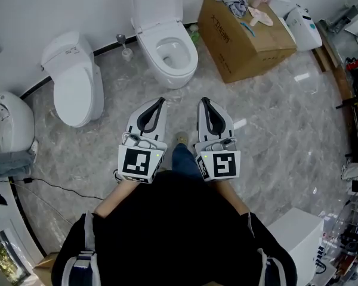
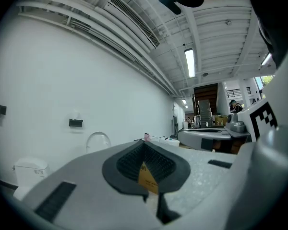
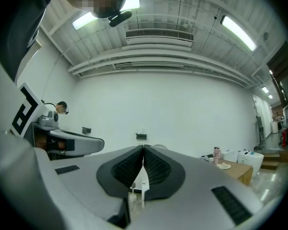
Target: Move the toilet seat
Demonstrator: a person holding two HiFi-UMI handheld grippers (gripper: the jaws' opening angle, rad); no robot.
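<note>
A white toilet (image 1: 167, 70) stands against the far wall with its lid (image 1: 158, 5) raised and its seat ring (image 1: 192, 57) down on the bowl. My left gripper (image 1: 162, 101) and right gripper (image 1: 203, 101) are side by side, just short of the bowl's front and pointing at it. Both are shut with nothing between the pads. In the left gripper view the shut left gripper (image 2: 144, 143) points level at the wall, with the raised lid (image 2: 98, 140) to its left. In the right gripper view the right gripper (image 3: 143, 148) is shut too.
A second white toilet (image 1: 74, 79) with its lid down stands to the left, and a third fixture (image 1: 6, 121) at the far left. A cardboard box (image 1: 250, 34) with loose items stands right of the bowl. A toilet brush (image 1: 125, 49) stands between the toilets. The floor (image 1: 286, 118) is grey marble.
</note>
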